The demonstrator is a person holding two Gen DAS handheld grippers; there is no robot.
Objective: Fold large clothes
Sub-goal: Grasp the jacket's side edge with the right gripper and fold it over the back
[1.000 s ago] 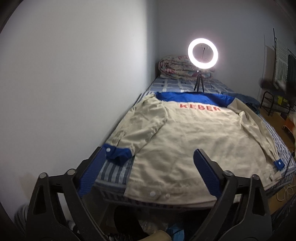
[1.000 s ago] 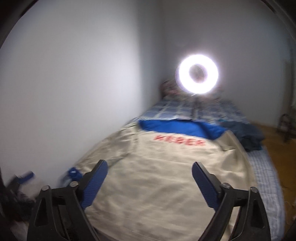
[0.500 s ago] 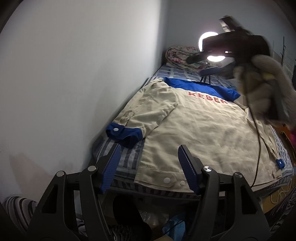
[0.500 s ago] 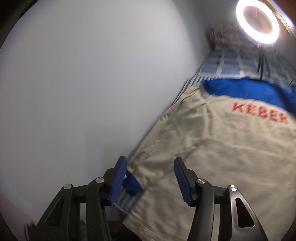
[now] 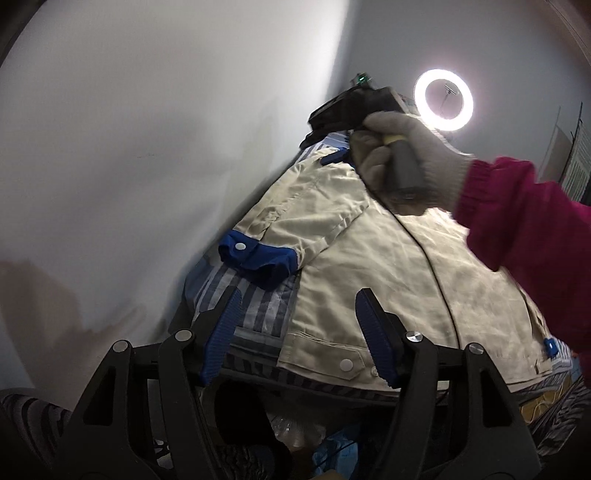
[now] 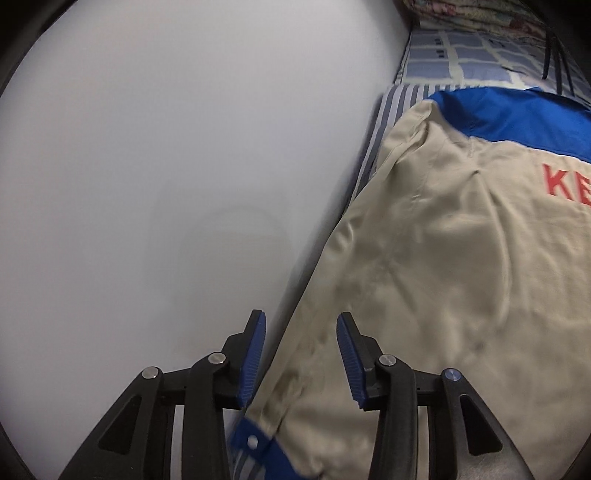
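Note:
A beige jacket [image 5: 388,266] with blue collar, blue cuffs and red letters lies back-up on the striped bed [image 5: 251,306]. Its left sleeve [image 5: 306,221] lies folded along the wall side, blue cuff [image 5: 258,258] near the hem. My left gripper [image 5: 299,336] is open and empty, over the jacket's near left hem corner. My right gripper [image 6: 299,354] is open and empty, just above the left sleeve [image 6: 332,314], with the cuff [image 6: 258,443] below it. In the left wrist view a gloved hand [image 5: 402,158] holds the right gripper over the sleeve's upper part.
A white wall [image 5: 147,147] runs close along the bed's left side. A lit ring light [image 5: 443,99] on a tripod stands at the bed's far end, with folded bedding [image 6: 472,14] behind it. Bags and clutter [image 5: 314,435] lie below the bed's near edge.
Both grippers moved left and closer to the jacket. The right gripper came down over the left sleeve by the wall. Both sets of jaws narrowed but stay open.

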